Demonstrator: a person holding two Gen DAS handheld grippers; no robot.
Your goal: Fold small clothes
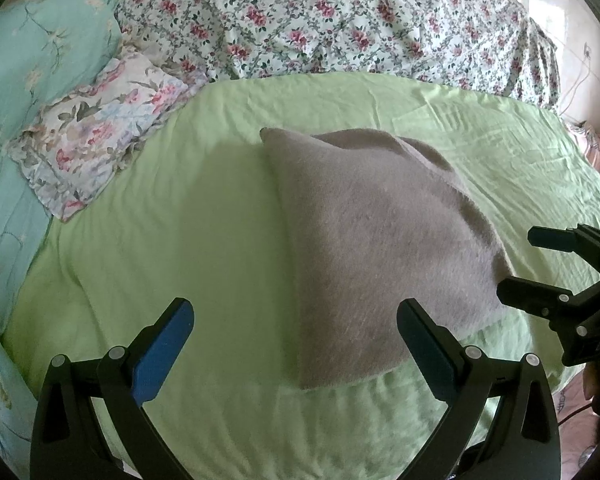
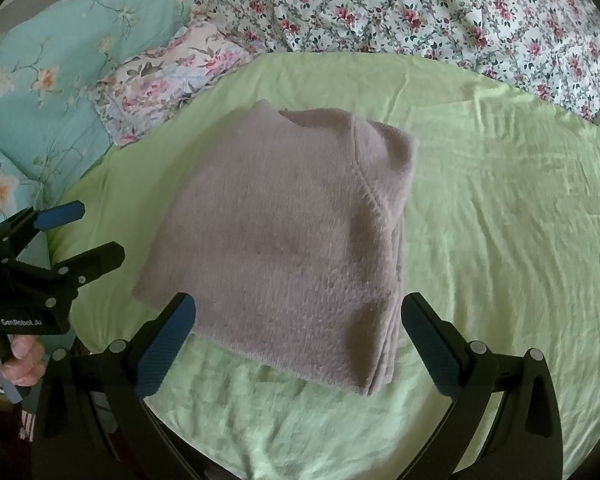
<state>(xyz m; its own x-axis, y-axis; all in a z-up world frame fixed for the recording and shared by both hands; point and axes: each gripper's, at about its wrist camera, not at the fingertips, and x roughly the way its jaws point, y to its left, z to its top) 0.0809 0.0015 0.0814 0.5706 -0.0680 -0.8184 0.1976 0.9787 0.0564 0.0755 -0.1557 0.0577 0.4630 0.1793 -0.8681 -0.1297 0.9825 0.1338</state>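
Note:
A small grey-mauve knitted sweater [image 1: 380, 248] lies folded into a compact rectangle on the light green sheet [image 1: 180, 220]; it also shows in the right wrist view [image 2: 284, 240]. My left gripper [image 1: 294, 344] is open and empty, hovering just in front of the sweater's near left edge. My right gripper [image 2: 298, 340] is open and empty, just above the sweater's near edge. The right gripper also shows at the right edge of the left wrist view [image 1: 520, 264]. The left gripper shows at the left of the right wrist view [image 2: 96, 236].
A floral quilt [image 1: 340, 20] is bunched along the far side of the bed. A turquoise floral duvet [image 1: 28, 80] and a pale floral pillow [image 1: 100, 132] lie at the left. The green sheet [image 2: 500, 220] spreads to the right of the sweater.

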